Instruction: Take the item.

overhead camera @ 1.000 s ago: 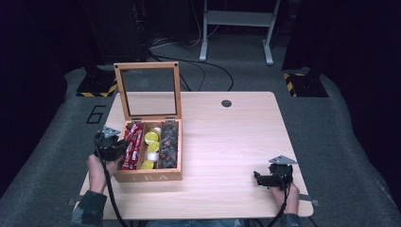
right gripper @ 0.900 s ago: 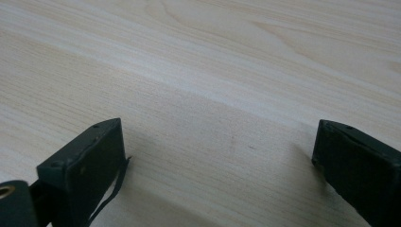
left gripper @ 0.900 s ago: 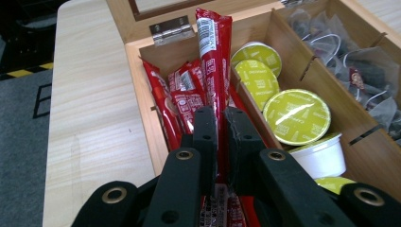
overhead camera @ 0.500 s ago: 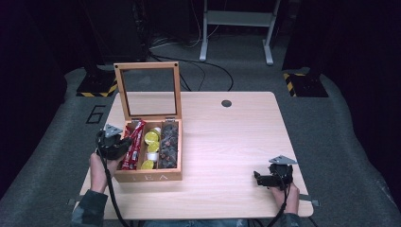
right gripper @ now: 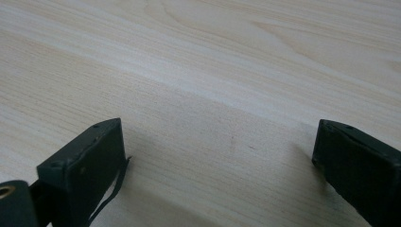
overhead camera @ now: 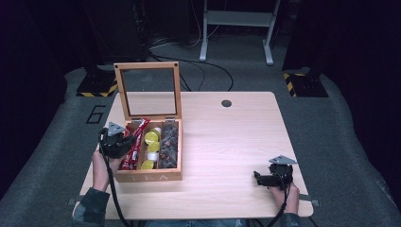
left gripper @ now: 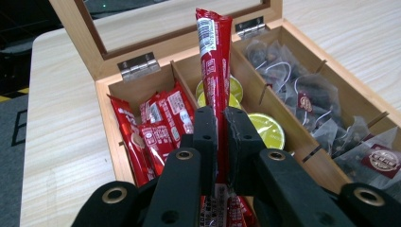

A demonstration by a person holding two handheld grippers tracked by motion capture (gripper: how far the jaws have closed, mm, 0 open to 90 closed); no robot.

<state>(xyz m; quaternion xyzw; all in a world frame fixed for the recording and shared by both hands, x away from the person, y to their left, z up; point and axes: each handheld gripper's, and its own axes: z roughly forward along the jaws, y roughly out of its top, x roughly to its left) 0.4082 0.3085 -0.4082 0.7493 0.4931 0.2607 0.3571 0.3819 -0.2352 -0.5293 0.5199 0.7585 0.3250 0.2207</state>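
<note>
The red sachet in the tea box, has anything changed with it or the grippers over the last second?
Hardly anything. The left gripper stays shut on the red sachet over the tea box, having shifted only slightly toward the box's near left corner, sachet still clamped between its fingers. Nothing was newly taken or let go. The right gripper stays open at the table's near right; the lid stays up.

Glossy red foil stick [left gripper: 213, 61]; light wooden box [left gripper: 116, 156] with metal hinges [left gripper: 137, 65]; matt black tongs [left gripper: 221, 142]; smooth pale wood-grain desk [right gripper: 198, 71].
</note>
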